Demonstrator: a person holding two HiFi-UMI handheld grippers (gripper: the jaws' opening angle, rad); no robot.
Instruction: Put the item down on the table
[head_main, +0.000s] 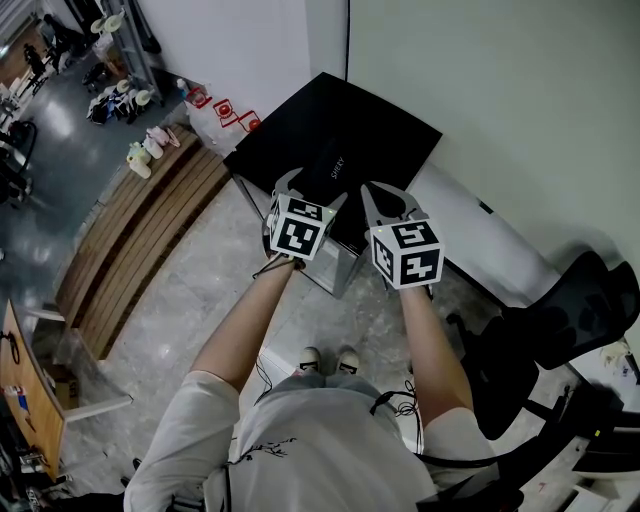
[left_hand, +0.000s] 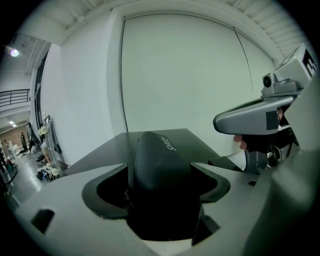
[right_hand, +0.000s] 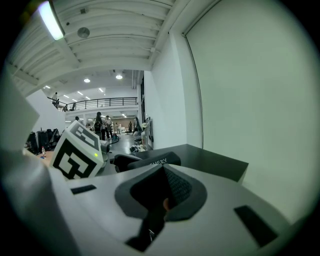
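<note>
On table (head_main: 385, 125), nr its front edge: case (head_main: 335, 170), lying btwn jaws of left gripper (head_main: 312, 190). Right gripper (head_main: 390, 202) over table's front-R part, just R of case. Wall (head_main: 500, 100) directly behind table. L of table, on floor: wooden bench (head_main: 140, 240). Behind-L of table: bag (head_main: 222, 115). R of table, along wall: low cabinet (head_main: 480, 245). Further R & nearer than table: chair (head_main: 570, 310).

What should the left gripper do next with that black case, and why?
Probably draw the left gripper straight back. Its jaws stand apart with gaps on both sides of the black case, which seems to rest on the black table already.
</note>
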